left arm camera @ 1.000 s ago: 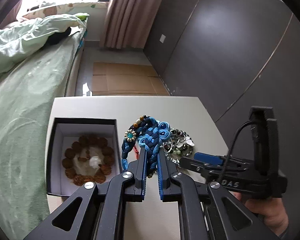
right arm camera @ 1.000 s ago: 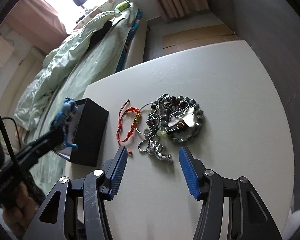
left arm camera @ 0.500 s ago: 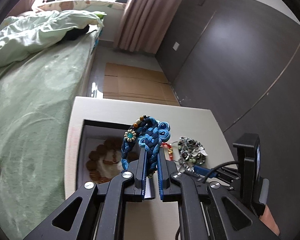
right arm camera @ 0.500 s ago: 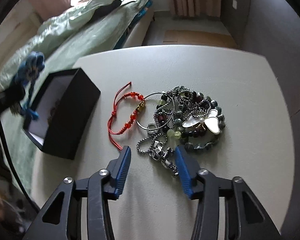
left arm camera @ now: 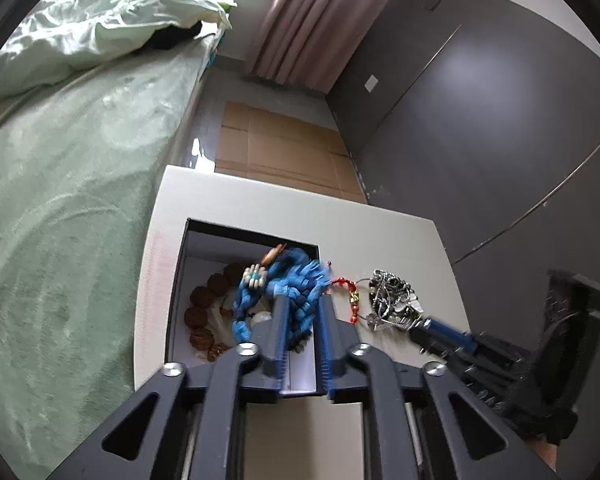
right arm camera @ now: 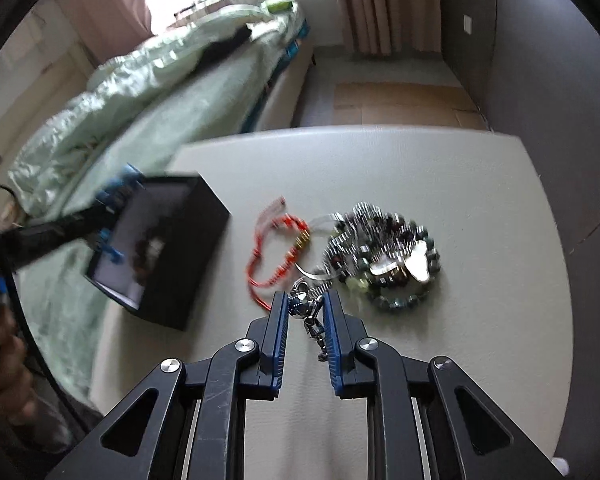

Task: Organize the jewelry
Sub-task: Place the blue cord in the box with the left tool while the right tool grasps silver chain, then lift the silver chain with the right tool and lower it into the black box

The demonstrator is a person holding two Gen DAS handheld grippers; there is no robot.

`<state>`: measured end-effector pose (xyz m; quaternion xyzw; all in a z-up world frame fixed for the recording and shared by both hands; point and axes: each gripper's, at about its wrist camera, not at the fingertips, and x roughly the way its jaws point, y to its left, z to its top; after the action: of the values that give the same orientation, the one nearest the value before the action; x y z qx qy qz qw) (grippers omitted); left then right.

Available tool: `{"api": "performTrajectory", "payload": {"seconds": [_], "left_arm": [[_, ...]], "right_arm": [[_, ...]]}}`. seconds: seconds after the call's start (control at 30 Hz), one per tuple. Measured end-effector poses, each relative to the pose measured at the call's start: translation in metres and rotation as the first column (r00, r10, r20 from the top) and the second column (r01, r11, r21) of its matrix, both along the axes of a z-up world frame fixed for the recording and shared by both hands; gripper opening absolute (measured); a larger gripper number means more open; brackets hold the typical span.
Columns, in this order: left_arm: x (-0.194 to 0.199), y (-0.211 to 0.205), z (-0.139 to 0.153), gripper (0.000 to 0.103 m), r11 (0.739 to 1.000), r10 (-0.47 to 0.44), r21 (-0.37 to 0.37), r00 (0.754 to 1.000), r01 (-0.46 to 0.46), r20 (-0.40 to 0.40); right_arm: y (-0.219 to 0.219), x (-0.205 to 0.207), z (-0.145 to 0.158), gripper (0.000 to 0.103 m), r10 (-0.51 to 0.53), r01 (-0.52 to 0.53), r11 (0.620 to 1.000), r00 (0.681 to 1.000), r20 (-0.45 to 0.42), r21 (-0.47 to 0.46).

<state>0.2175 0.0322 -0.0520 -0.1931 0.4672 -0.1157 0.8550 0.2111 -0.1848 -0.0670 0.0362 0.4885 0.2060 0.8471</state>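
Two grippers low in frame: left gripper (left arm camera: pixel 302 300) narrowly parted, jaws clamped on blue braided bracelet (left arm camera: pixel 290 284) above black box (left arm camera: pixel 180 264) holding brown bead bracelet (left arm camera: pixel 202 318). Right gripper (right arm camera: pixel 306 300) nearly closed, jaws pinching silver chain (right arm camera: pixel 312 312) on bench (right arm camera: pixel 420 168), beside red cord bracelet (right arm camera: pixel 276 248) and beaded pile (right arm camera: pixel 384 256) at centre.

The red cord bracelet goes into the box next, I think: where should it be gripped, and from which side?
Grip the red cord bracelet at the bare cord loop on its left, toward the black box, coming from above with jaws across the cord. It lies flat on the table, and its gold-bead end lies right against the tangled jewelry pile, so that side risks snagging.
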Motion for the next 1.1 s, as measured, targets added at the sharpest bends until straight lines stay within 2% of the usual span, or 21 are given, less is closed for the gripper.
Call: {"api": "performTrajectory", "payload": {"seconds": [0.07,0.13,0.27,0.4,0.7,0.73,0.83,0.87,1.1], "left_arm": [[-0.001,0.000,0.001,0.058,1.000,-0.001,-0.007,1.000,0.001,0.003],[-0.005,0.002,0.008,0.068,1.000,0.006,-0.007,0.999,-0.006,0.034],[-0.008,0.007,0.016,0.070,1.000,0.019,-0.025,0.998,-0.017,0.064],[-0.008,0.012,0.016,0.070,0.998,0.037,-0.047,0.997,-0.034,0.061],[-0.015,0.020,0.029,0.070,0.995,0.066,-0.087,0.992,-0.057,0.106],[-0.017,0.022,0.031,0.072,0.994,0.069,-0.093,0.990,-0.058,0.119],[-0.021,0.025,0.039,0.087,0.993,0.082,-0.096,0.986,-0.068,0.148],[-0.023,0.027,0.041,0.089,0.993,0.088,-0.095,0.983,-0.073,0.160],[-0.028,0.041,0.049,0.096,0.986,0.135,-0.119,0.972,-0.113,0.193]], "right_arm": [[0.001,-0.001,0.012,0.019,-0.005,0.005,1.000,1.000,0.029,0.009],[-0.001,-0.002,0.028,0.019,-0.026,0.024,0.999,0.998,0.064,0.031],[-0.004,-0.004,0.061,0.019,-0.049,0.045,0.998,0.990,0.131,0.035],[-0.009,-0.005,0.104,0.019,-0.072,0.066,0.997,0.975,0.210,0.034],[-0.006,-0.017,0.187,0.019,-0.097,0.098,0.995,0.927,0.362,0.015],[-0.005,-0.018,0.195,0.019,-0.098,0.099,0.995,0.922,0.376,0.016],[0.001,-0.022,0.219,0.019,-0.104,0.107,0.994,0.902,0.419,0.016],[0.002,-0.023,0.225,0.019,-0.103,0.106,0.994,0.897,0.430,0.017],[0.027,-0.033,0.264,0.019,-0.073,0.075,0.997,0.867,0.494,0.015]]}}
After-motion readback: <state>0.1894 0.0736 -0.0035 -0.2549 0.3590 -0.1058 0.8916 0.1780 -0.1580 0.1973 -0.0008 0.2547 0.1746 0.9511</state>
